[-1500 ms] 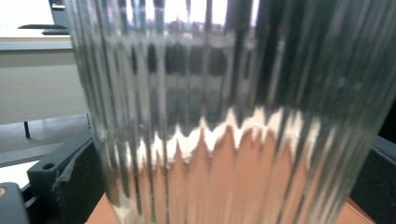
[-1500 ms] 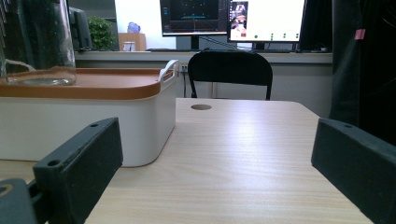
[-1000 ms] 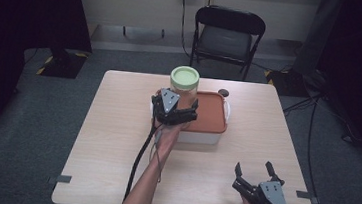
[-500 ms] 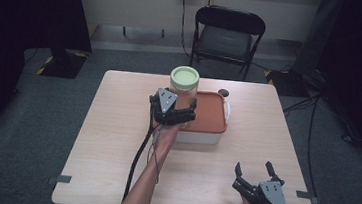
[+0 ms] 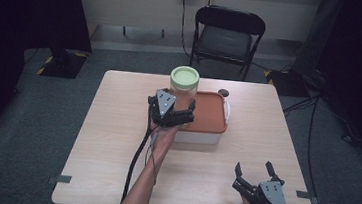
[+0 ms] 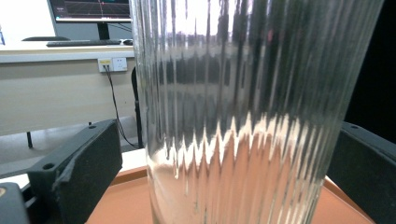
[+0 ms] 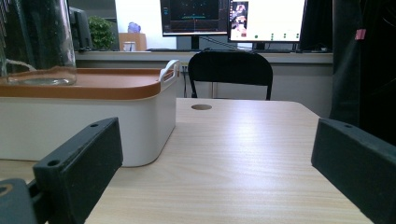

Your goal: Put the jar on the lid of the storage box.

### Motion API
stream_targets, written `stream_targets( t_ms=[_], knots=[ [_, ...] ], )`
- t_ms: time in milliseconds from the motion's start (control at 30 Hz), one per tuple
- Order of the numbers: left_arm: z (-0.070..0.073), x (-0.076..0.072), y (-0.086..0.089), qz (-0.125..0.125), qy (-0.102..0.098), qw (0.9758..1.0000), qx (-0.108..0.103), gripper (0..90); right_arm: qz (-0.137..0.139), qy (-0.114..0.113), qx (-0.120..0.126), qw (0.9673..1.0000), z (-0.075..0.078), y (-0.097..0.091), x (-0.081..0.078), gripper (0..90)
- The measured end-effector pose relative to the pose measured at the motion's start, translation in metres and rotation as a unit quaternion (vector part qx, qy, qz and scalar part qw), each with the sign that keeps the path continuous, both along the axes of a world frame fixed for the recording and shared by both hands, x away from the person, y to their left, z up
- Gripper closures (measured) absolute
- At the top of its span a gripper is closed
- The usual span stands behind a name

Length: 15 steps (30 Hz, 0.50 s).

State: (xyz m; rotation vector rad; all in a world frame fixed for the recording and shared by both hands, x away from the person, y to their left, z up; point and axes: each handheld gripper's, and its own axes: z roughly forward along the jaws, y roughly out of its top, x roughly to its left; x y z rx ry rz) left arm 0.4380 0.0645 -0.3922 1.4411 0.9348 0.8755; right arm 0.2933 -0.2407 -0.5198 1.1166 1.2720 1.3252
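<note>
Seen from above: left gripper point(image 5: 183, 116) spread around ribbed glass jar point(image 5: 182, 89) on orange-lidded box point(image 5: 211, 120), right gripper point(image 5: 257, 183) open near-right on bench point(image 5: 116, 126); left gripper view: jaws flanking jar point(image 6: 243, 112), apparently untouching, so probably closing next.

At the centre of my left claw view I see the jar point(image 6: 238, 116): clear ribbed glass, glossy with bright glints. Its lid point(image 5: 184, 75) looks matt pale-green plastic. The box point(image 7: 84, 126) is smooth white plastic under a satin orange top. The surface point(image 7: 243, 158) is pale wood-grain laminate.
</note>
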Motion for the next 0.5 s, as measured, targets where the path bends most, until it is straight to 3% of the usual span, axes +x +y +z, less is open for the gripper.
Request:
stream_targets(
  t_ms=[500],
  knots=[
    [0.001, -0.0037, 0.0032, -0.002, -0.007, 1.0, 0.006, 0.1, -0.001, 0.0, 0.0, 1.0, 0.0, 0.0, 0.0, 1.2]
  ],
)
